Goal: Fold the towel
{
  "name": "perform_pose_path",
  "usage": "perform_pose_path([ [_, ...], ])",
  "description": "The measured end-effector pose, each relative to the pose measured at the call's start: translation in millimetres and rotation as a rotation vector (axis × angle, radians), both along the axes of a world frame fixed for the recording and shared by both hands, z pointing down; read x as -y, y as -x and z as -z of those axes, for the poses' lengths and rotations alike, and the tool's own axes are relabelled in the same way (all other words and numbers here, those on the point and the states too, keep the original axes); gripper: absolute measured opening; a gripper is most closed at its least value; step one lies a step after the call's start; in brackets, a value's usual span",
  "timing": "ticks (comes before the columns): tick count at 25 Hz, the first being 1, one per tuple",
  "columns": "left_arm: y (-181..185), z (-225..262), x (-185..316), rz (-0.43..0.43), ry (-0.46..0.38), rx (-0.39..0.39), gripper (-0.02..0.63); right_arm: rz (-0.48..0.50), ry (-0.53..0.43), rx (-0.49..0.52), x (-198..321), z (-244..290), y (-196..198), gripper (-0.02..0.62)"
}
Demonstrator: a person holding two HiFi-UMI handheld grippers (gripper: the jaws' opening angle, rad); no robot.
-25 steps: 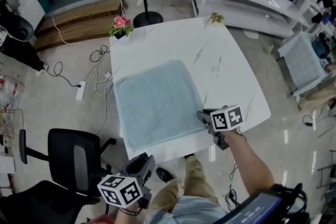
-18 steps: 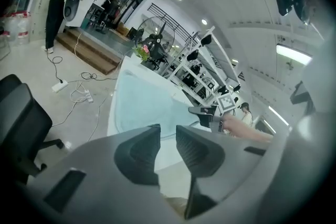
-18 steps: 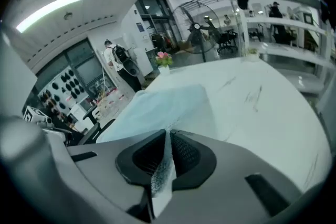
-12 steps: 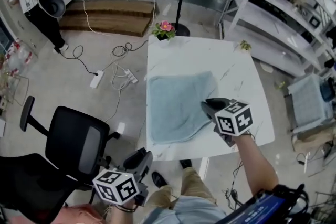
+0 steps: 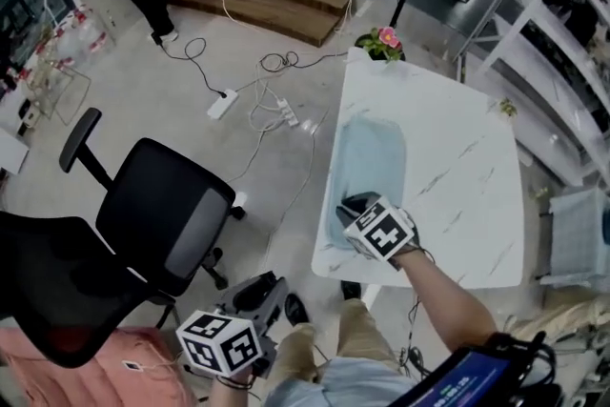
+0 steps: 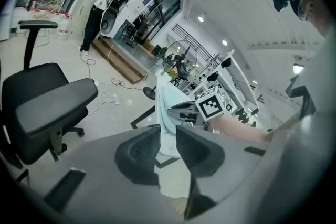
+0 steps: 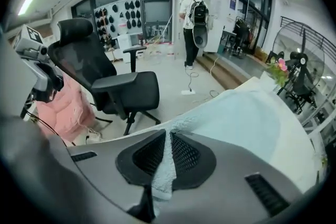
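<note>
At near edge of table point(image 5: 457, 205), right gripper point(image 5: 351, 205) jaws just closed, pinching towel point(image 5: 374, 157) edge; left gripper point(image 5: 267, 289) off-table, jaws narrowly apart, empty.

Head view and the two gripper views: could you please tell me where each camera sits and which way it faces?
Head view: on the person's head, facing steeply down at the table and towel; left gripper, right gripper and right forearm show.
Left gripper view: on the left gripper, facing the table's near edge; its narrowly parted, empty jaws show.
Right gripper view: on the right gripper, facing along the towel toward an office chair; its jaws, just closed, pinch the towel.
Shared: all three show the towel.
</note>
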State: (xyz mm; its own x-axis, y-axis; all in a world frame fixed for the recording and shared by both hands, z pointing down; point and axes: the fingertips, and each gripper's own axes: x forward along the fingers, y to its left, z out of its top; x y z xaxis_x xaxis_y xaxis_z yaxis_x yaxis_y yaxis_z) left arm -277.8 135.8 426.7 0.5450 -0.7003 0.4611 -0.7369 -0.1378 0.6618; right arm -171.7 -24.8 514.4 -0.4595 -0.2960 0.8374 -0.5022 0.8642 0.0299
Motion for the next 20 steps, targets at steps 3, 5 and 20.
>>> perform_pose_path([
  [3,6.8,-12.8,-4.8,0.023,0.023,-0.006,0.094,0.004,-0.003,-0.011,0.6,-18.5,3.6,0.04],
  [5,7.7,-18.3,-4.6,0.032,0.036,-0.004,0.094,0.032,0.007,0.006,-1.3,-18.7,8.1,0.046],
  [20,-39.2,-6.8,23.2,-0.076,-0.008,-0.018,0.094,0.058,-0.021,0.275,8.2,66.1,-74.6,0.088],
])
